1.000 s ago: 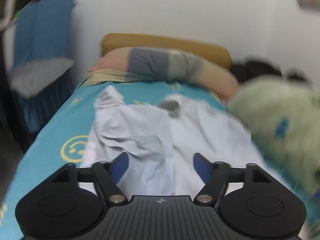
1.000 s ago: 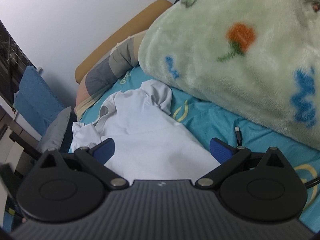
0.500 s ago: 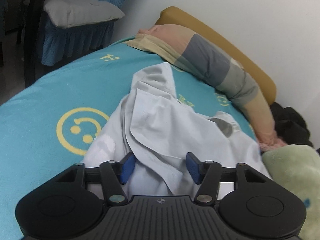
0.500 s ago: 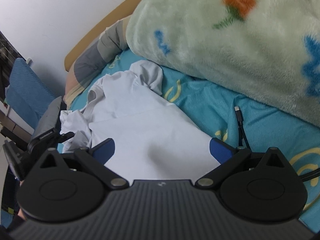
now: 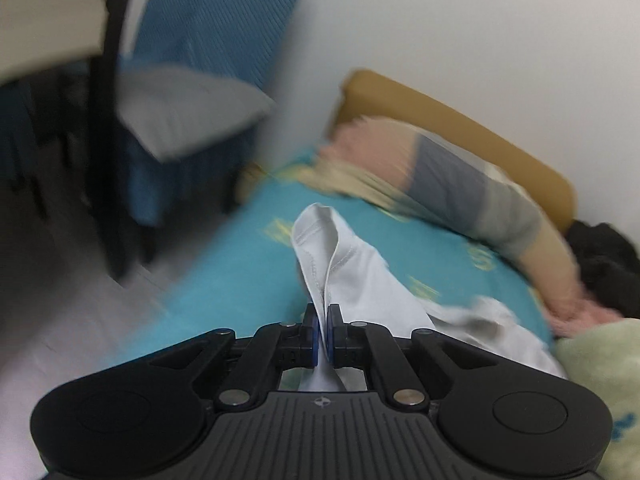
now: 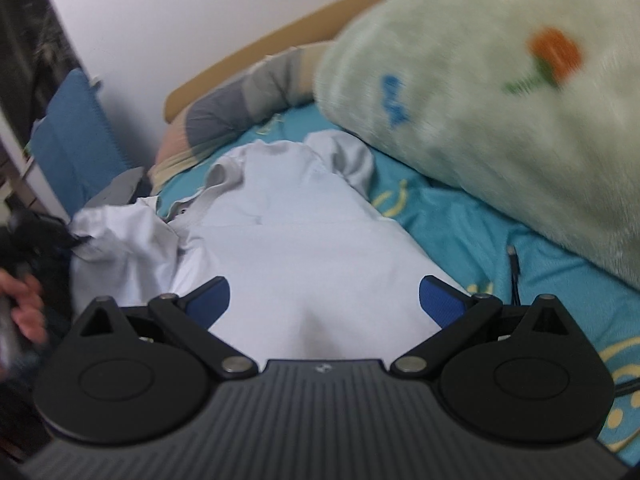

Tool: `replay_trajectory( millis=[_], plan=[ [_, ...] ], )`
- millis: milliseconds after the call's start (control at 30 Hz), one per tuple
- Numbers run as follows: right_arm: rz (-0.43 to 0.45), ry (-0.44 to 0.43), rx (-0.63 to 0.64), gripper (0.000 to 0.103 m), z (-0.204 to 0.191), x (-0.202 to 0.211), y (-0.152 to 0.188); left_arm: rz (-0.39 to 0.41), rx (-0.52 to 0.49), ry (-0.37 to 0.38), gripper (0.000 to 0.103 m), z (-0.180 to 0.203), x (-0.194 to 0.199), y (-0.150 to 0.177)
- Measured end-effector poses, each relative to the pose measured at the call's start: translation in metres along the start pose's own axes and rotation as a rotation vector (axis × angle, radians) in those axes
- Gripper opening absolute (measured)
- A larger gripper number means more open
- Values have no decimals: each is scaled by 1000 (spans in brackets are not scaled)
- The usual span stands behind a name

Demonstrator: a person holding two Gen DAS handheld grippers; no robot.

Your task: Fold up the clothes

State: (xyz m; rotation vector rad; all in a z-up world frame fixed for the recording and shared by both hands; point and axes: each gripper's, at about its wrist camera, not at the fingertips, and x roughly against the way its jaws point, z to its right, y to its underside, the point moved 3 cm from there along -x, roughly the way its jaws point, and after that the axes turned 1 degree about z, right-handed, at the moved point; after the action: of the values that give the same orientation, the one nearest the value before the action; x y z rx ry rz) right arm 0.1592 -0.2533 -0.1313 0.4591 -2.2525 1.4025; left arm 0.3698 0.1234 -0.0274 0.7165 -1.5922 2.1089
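Observation:
A pale white shirt (image 6: 304,236) lies spread on the turquoise bedsheet (image 6: 460,232). My left gripper (image 5: 323,334) is shut on a hemmed edge of that shirt (image 5: 344,264), and the cloth rises from between its blue pads in a lifted fold. In the right wrist view the left gripper (image 6: 60,236) shows as a dark blur at the shirt's bunched left side, with a hand (image 6: 24,308) behind it. My right gripper (image 6: 324,300) hovers over the lower part of the shirt, its jaws wide open with nothing between them.
A fluffy green blanket (image 6: 500,100) with flower prints fills the right side of the bed. A striped bolster (image 5: 460,200) lies against the tan headboard (image 5: 460,124). A black cable (image 6: 514,272) rests on the sheet. A blue chair with a grey cushion (image 5: 180,120) stands left of the bed.
The left gripper's jaws closed on the shirt's edge and lifted it toward the left side of the bed. The right gripper shifted slightly and stayed open over the shirt.

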Motion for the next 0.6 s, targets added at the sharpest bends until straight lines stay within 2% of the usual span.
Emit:
replay_trajectory(
  millis=[167, 267, 333, 367, 400, 500, 567, 600],
  plan=[
    [25, 0, 84, 103, -11, -2, 4, 46, -111, -212, 4, -66, -4, -44],
    [20, 16, 111, 103, -14, -10, 8, 14, -83, -285, 5, -110, -21, -41],
    [13, 27, 123, 103, -17, -16, 11, 20, -27, -286, 12, -134, -25, -30],
    [11, 31, 128, 103, -18, -19, 12, 13, 8, -277, 23, -143, -25, -25],
    [10, 35, 136, 103, -19, -21, 13, 0, 45, -266, 37, -151, -25, -19],
    [6, 39, 158, 103, -24, -26, 17, -40, 195, -206, 62, -171, -20, 1],
    [-6, 37, 154, 103, -25, -29, 19, -72, 320, -136, 70, -181, -14, 17],
    [-10, 35, 152, 103, -26, -29, 20, -86, 374, -87, 70, -183, -11, 25]
  ],
)
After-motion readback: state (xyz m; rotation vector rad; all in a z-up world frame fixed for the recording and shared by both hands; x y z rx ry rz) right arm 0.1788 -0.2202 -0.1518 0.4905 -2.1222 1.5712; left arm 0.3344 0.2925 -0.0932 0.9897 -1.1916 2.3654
